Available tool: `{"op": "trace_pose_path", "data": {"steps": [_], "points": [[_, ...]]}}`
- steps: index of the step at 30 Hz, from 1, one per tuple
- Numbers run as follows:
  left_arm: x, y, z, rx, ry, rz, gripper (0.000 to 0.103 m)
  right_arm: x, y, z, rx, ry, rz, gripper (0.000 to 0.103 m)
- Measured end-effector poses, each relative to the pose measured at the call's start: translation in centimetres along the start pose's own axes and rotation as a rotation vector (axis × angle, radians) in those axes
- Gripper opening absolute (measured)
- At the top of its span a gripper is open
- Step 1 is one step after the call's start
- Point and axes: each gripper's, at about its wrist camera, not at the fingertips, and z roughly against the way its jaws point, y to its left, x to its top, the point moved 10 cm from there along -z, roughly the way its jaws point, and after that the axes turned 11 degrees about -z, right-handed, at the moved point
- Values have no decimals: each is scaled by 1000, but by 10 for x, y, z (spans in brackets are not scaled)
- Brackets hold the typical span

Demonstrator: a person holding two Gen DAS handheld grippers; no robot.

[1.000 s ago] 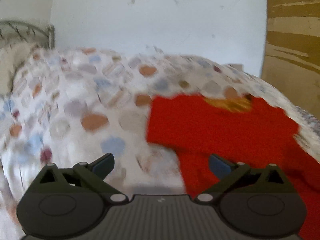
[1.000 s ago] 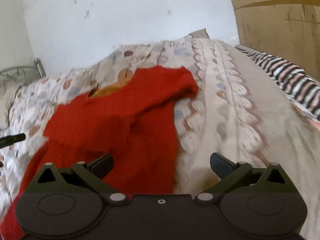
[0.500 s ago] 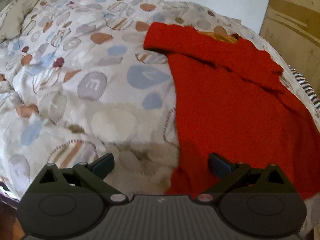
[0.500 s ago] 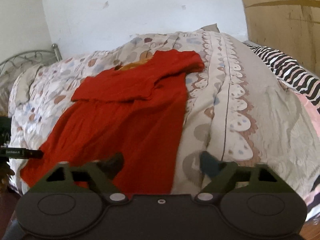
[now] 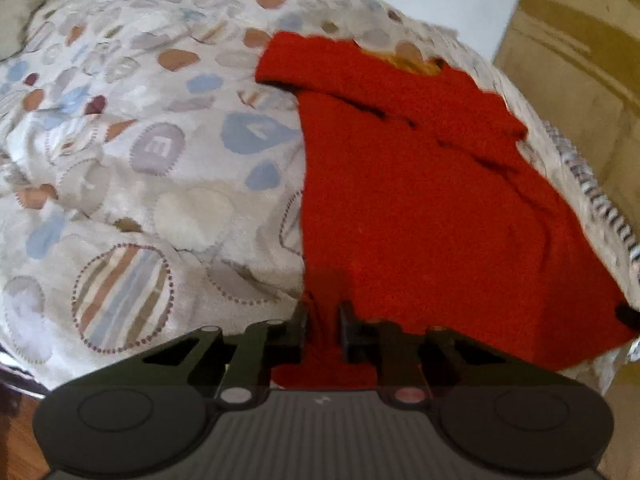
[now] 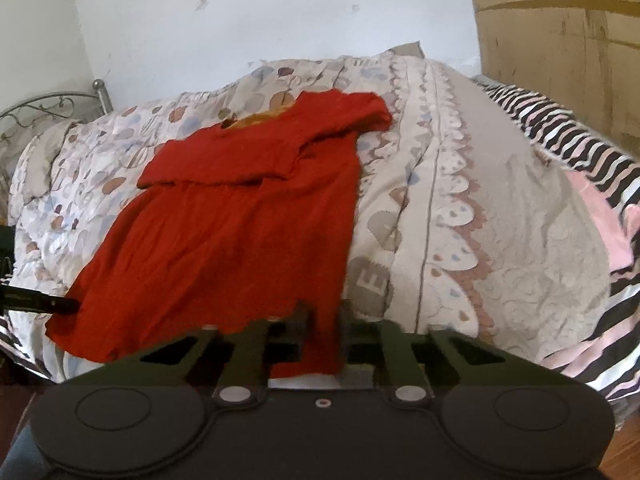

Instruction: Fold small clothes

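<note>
Nearest to each camera, a hand-held gripper has the bottom hem of the red dress [image 5: 420, 200] between its fingers. The left hand-held gripper [image 5: 323, 320] is closing on the left hem corner, and red cloth already fills the narrow gap between its jaws. The right hand-held gripper [image 6: 324, 320] is clamped on the right hem corner, where a strip of red cloth passes between its jaws and hangs a little below them.

The dress lies flat on the bed, on the patterned duvet [image 5: 160, 160], with its hem at the near edge and its neckline at the far end. The step in hand, I judge, is to lift the hem and carry it toward the neckline for the first fold.

To do it well, both corners should rise together and at the same height, so the hem stays straight and tight between the two grippers. The cloth looks thin and soft, so a small bite may slip; the left jaws should finish closing before any pull. The skirt shows light wrinkles in the middle, and a gentle pull outward would smooth them.

Farther away, the sleeves lie already folded across the chest, and a yellow lining [image 6: 260, 119] shows at the neck. The hem should land there without disturbing them. Beyond stand a white wall [image 6: 280, 20] and a metal bed frame [image 6: 48, 104].
</note>
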Motion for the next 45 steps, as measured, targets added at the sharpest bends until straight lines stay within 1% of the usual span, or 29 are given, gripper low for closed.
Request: {"op": "trace_pose_path", "data": {"steps": [2,4,7,10,12,14,17,19,22,25,27,28,29,30,31,32,33,34,35,36,38,42,43,45], "points": [[6,0,15,21,-45,-9,10,7,0,9,3,-30,-14,5],[15,-3,39,41,-105,-31,9,17,3,22,8,-65,-11,4],[25,-4,70,50,-164,-20,8,32,7,44,31,-97,-4,4],[26,-5,91,36,-186,7,8,41,11,61,55,-100,18,4],[22,-5,89,40,-164,1,8,41,12,67,47,-95,45,4],[11,-2,73,42,-115,6,8,33,10,63,26,-76,67,4],[-8,0,47,20,-48,27,9,15,-4,43,-1,-17,35,4],[-16,0,37,35,-32,12,10,6,-10,33,-27,4,39,4],[-19,-1,31,37,-19,-2,12,-1,-12,29,-24,6,54,6],[-22,0,32,45,-12,-3,21,-3,-10,28,-32,0,112,13],[-22,2,35,68,-14,-1,36,-4,-9,28,-40,-4,154,17],[-22,3,36,75,-15,1,52,-4,-8,28,-42,-5,177,19],[-21,3,39,83,-23,2,66,-5,-6,30,-43,-11,206,22],[-20,4,40,91,-32,0,71,-5,-4,31,-43,-17,235,29],[-20,4,43,103,-40,-4,79,-6,-1,32,-39,-20,263,33],[-20,3,46,117,-46,-13,86,-8,3,34,-33,-22,303,41],[-19,2,48,128,-51,-22,89,-11,7,36,-30,-24,348,52],[-18,1,50,142,-60,-31,97,-14,10,37,-27,-25,387,55],[-18,0,53,157,-74,-39,103,-19,14,38,-22,-25,447,62],[-17,-1,56,169,-89,-46,102,-22,17,39,-23,-23,493,66],[-15,-6,60,187,-120,-71,103,-32,22,39,-40,-19,614,70],[-13,-15,62,192,-124,-110,103,-52,26,30,-94,-17,835,71],[-12,-17,62,188,-124,-114,103,-55,26,25,-128,-31,900,71],[-12,-20,62,175,-129,-119,103,-58,28,18,-163,-54,991,70]]}}
